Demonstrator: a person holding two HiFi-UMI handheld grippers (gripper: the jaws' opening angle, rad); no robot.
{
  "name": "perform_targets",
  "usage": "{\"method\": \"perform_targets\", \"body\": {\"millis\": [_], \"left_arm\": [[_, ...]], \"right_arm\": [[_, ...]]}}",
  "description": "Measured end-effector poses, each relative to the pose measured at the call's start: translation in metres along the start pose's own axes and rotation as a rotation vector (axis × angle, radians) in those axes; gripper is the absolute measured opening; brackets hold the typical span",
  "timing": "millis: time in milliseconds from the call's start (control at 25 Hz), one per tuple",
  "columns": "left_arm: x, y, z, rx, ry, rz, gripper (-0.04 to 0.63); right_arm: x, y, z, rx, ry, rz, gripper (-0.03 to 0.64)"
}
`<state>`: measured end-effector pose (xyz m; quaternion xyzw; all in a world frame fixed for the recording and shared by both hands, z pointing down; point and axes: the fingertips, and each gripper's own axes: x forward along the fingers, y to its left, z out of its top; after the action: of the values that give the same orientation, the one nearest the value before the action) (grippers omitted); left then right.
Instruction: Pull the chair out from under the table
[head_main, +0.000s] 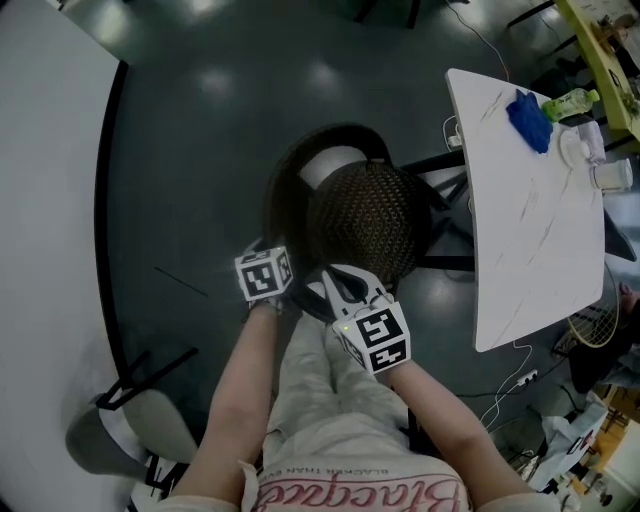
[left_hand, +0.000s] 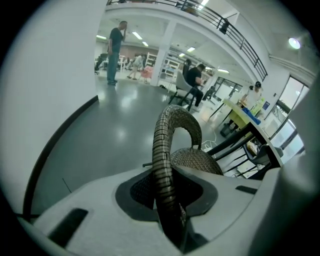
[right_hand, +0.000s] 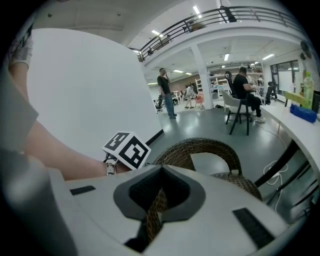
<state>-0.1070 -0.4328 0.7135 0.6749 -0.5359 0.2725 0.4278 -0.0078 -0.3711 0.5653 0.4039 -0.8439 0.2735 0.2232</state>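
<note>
Wicker chair sits on the grey floor in the head view, just left of the white table. The seat looks clear of the tabletop's edge. Dark legs on its right side overlap the table's frame, though, and I can't sort out which is which. Both tongs are on the near stretch of the woven rim: the left gripper to the left, and the right gripper just beside it.

Left gripper view: the rim runs straight up through the notch between the jaws, and they're pinched onto it. The hoop curls over ahead, with the seat and table off to the right.

Right gripper view: same deal, jaws clamped on a strand of the rim low in the notch. The back hoop arches in front, and the other gripper's marker cube is just to the left.

So my read is the pull itself is the step in hand, and it looks mostly done. Next move probably calls for firm grips and an even draw on both sides toward the person, so the chair slides straight. A lopsided tug could swing it and catch a leg on the table frame.
</note>
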Motion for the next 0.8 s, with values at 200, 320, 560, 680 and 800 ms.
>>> {"method": "perform_targets", "body": {"millis": [200,320,560,680,800], "left_arm": [[-0.014,0.039,-0.001,-0.056,-0.020,0.041,0.066],[-0.021,0.060,0.000,-0.066,-0.028,0.064,0.067],[-0.037,0.097,-0.002,-0.091,-0.044,0.107,0.067],[-0.045,0.114,-0.004,-0.104,-0.055,0.128,0.067],[-0.049,0.124,-0.006,-0.110,-0.055,0.139,0.067]], "right_arm": [[0.009,0.020,-0.002,-0.020,0.010,0.034,0.003],[0.014,0.029,-0.001,-0.036,0.018,0.057,0.003],[0.022,0.043,0.003,-0.065,0.026,0.085,0.003],[0.024,0.049,0.005,-0.074,0.028,0.093,0.003],[0.024,0.052,0.008,-0.088,0.028,0.101,0.003]]}}
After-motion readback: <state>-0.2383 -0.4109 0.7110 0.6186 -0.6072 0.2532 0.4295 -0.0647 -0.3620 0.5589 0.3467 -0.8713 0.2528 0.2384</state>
